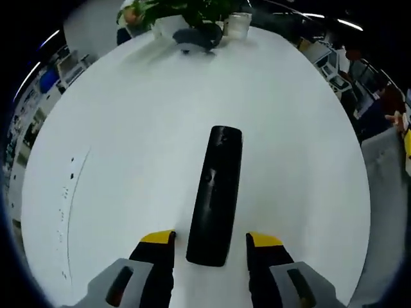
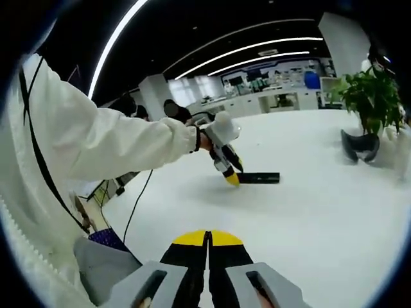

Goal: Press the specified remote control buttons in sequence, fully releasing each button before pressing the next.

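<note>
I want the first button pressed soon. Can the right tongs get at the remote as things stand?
Probably yes: the right tongs, shut, face the remote across bare table; the left tongs flank its near end only.

The remote [image 1: 216, 196] is showing as black plastic with a slight gloss, its buttons too blurred to make out. The table [image 1: 128, 141] is looking smooth, white and matt, catching only soft light. The left tool [image 1: 210, 247] is wearing yellow tips that are probably rubbery, over grey plastic. The person's sleeve [image 2: 96, 138] is reading as soft white cloth, creasing at the elbow.
</note>
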Tool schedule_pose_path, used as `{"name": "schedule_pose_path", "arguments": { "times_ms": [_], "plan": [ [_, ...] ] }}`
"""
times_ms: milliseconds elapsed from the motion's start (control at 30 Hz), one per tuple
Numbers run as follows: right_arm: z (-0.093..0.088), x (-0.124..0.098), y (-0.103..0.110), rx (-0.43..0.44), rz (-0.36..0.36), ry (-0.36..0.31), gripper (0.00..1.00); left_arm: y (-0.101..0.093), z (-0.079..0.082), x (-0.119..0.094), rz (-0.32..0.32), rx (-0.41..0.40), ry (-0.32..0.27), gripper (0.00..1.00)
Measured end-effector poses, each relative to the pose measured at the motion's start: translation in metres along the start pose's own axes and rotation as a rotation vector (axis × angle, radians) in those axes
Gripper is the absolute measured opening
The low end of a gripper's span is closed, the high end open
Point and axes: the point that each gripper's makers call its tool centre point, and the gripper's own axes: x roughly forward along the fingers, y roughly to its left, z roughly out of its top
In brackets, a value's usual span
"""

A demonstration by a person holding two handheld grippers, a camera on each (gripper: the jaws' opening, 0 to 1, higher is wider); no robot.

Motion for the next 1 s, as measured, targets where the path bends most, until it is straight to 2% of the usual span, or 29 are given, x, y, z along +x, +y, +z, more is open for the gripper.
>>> {"name": "schedule_pose_path", "arguments": {
  "times_ms": [33,67,100,267,400,500,800,1000],
  "plan": [
    [0.001,0.000,0.001,-0.002,0.001,-0.004,0.00,0.000,-0.001,0.000,0.007,0.028,0.009,0.43],
    [0.001,0.000,0.001,-0.002,0.003,-0.006,0.00,-0.005,0.004,0.002,-0.021,0.043,-0.018,0.42],
    [0.001,0.000,0.002,-0.001,0.007,-0.006,0.00,-0.003,0.003,0.001,-0.004,0.032,-0.007,0.41],
    [0.004,0.000,0.009,-0.015,0.021,-0.013,0.00,-0.003,0.003,0.002,-0.014,0.054,0.004,0.38],
    [0.008,-0.004,0.012,-0.032,0.023,-0.023,0.00,-0.006,0.002,0.004,-0.020,0.100,0.078,0.30],
    [0.010,-0.007,0.014,-0.032,0.027,-0.026,0.00,-0.003,0.002,0.004,-0.014,0.110,0.102,0.23],
    [0.020,-0.016,0.013,-0.067,-0.006,-0.058,0.00,-0.007,0.000,0.003,0.016,0.067,0.091,0.22],
    [0.020,-0.018,0.014,-0.061,-0.006,-0.059,0.00,-0.024,-0.001,0.004,0.013,0.073,0.102,0.22]
  ]
}}
